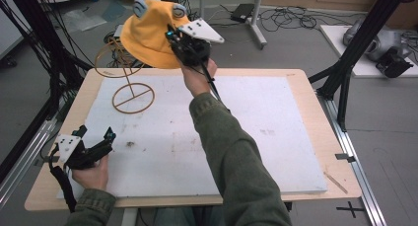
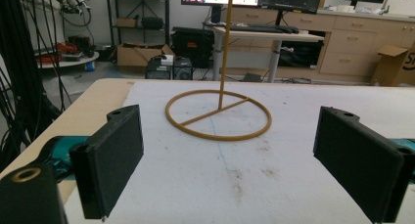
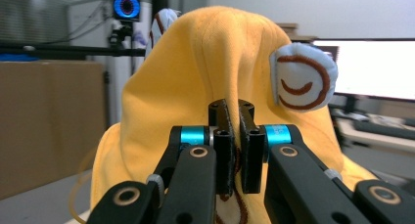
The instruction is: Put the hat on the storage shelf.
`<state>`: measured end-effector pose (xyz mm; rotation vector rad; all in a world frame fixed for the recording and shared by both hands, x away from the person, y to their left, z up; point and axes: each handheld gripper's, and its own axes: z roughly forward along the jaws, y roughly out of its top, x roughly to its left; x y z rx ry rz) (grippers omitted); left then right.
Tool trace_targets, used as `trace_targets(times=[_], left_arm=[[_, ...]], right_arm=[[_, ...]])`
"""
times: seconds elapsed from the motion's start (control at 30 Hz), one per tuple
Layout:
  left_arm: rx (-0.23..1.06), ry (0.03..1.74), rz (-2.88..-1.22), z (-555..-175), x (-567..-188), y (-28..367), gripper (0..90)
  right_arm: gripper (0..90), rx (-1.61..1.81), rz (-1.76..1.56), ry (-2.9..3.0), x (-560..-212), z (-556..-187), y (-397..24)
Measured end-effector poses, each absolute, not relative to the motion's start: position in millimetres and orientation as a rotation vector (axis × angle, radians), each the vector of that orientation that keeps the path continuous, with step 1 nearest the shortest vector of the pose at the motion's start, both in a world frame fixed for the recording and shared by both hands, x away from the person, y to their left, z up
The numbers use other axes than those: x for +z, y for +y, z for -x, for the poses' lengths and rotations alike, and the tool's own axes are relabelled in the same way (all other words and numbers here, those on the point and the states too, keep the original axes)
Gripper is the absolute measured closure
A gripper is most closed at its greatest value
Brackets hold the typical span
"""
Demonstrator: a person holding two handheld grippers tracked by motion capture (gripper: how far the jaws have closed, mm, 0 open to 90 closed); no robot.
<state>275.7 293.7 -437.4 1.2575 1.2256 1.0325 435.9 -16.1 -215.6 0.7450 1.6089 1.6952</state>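
Yellow hat (image 3: 205, 77) pinched between right gripper (image 3: 234, 145) jaws, seemingly above wire stand (image 1: 129, 83).

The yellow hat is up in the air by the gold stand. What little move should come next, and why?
Probably lower the hat a bit onto the stand's top ring. The right gripper is shut on the hat's fabric and holds it over the ring, and the left gripper waits open near the table's front corner, so nothing else looks ready to help.

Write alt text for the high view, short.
A person's right gripper, raised over the far left of the table, is shut on a yellow hat with two pale round eyes, held by the top of a gold wire stand. The left gripper rests open at the near left edge of the white board.
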Motion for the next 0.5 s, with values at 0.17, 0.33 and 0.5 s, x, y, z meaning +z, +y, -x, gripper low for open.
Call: trace_targets(times=[0.17,0.33,0.5], left_arm=[[1.024,1.232,-1.246,-275.9,-437.6,294.0,11.6],[1.028,1.223,-1.246,-275.8,-436.0,292.7,11.6],[1.02,1.23,-1.247,-276.7,-438.0,293.5,11.6]], right_arm=[[87.9,1.743,-0.683,1.675,-210.6,-449.9,22.3],[88.0,1.759,-0.648,1.736,-210.8,-466.3,56.3],[88.0,1.755,-0.632,1.808,-212.8,-480.4,87.3]])
